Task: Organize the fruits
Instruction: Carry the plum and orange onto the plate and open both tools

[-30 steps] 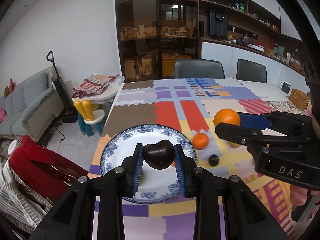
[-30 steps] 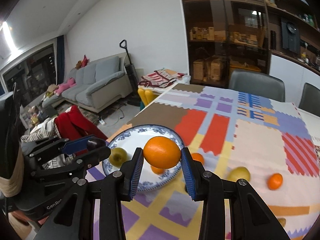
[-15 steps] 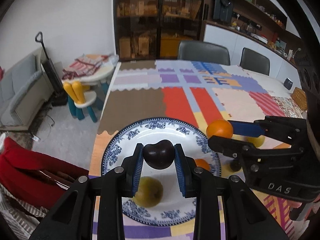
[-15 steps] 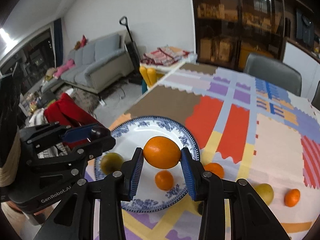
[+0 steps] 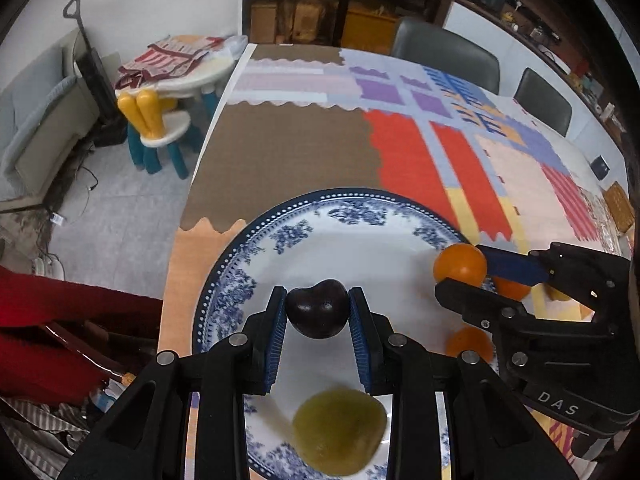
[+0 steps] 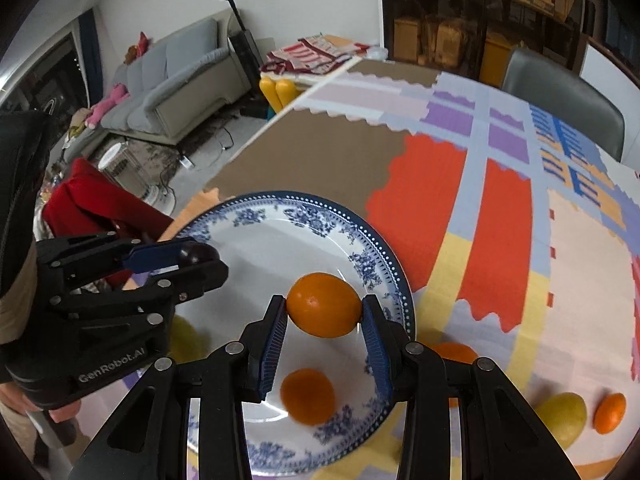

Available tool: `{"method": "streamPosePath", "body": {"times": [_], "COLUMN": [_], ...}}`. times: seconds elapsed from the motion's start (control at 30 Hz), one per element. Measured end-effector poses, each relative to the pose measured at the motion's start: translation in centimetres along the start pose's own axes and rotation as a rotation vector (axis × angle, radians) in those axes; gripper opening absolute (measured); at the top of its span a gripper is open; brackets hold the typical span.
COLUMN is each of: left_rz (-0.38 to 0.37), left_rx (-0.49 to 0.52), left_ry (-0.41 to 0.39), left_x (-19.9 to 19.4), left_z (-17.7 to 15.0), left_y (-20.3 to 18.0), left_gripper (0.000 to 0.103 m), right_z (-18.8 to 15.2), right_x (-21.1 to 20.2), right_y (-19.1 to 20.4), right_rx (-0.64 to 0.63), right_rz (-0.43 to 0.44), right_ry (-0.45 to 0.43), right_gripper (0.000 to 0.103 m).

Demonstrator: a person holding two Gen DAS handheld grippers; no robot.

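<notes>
Fruit is clamped in both of my tools, and both are hanging over the round white plate with the blue floral rim [image 5: 256,248], which is sitting on the patchwork tablecloth of many colours [image 5: 288,160].

I am gripping a dark, almost black plum-like fruit [image 5: 317,314] in the left gripper [image 5: 316,328], its blue ribbed pads pressing on either side. Directly under that tool, nearer to me, a blurred olive-green round fruit [image 5: 339,432] is lying in the plate. Off to its right, a small orange fruit [image 5: 469,342] is also lying in the plate, partly hidden behind the other tool.

I am squeezing a bright orange citrus fruit [image 6: 325,310] between the pads of the right gripper [image 6: 325,320], above the right part of the plate. Below and just nearer than those fingers, the same small orange fruit is showing blurred on the white surface.

Outside the plate, to the right of the right tool, a yellow-green fruit [image 6: 562,418] and a small mandarin [image 6: 610,413] are sitting side by side on the cloth, and another orange fruit [image 6: 454,352] is peeking out just past the plate's rim, beside the right finger.
</notes>
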State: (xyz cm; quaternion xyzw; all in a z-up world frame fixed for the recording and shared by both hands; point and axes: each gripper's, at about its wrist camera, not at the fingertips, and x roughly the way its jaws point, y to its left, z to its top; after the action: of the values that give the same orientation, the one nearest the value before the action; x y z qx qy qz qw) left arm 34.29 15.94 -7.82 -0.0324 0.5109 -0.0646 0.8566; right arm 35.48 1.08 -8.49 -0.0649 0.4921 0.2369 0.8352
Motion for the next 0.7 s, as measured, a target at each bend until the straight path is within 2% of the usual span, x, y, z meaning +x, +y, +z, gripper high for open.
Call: {"method": "streamPosePath", "body": {"times": [0.37,0.43,0.47,0.57,0.7], "left_rz": [0.016,0.028,0.039,0.057,0.103], "left_rx": [0.044,0.046,0.045,0.057,0.062], "left_ry": [0.019,0.011,0.004,-0.018,-0.069], "left_x": [0.7,0.5,0.2,-0.8,-2.7], "left_z": [0.4,0.4,0.3,0.1,-0.2], "left_y": [-0.1,-0.2,-0.2,-0.6,-1.3], "left_gripper": [0.032,0.038,0.039,0.041,0.054], "right_z": [0.2,0.2,0.2,0.0,-0.5], "right_x": [1.2,1.1,0.9,-0.1,-2.0], "right_y": [0.1,0.1,0.1,0.2,0.1], "right_rx": [-0.009,-0.007,-0.008,-0.008,-0.014], "right_rz": [-0.011,-0.005,-0.005,-0.005,-0.024], "right_ry": [0.019,0.019,0.016,-0.004,-0.044], "right_gripper": [0.040,0.042,0.046,0.046,0.046]}}
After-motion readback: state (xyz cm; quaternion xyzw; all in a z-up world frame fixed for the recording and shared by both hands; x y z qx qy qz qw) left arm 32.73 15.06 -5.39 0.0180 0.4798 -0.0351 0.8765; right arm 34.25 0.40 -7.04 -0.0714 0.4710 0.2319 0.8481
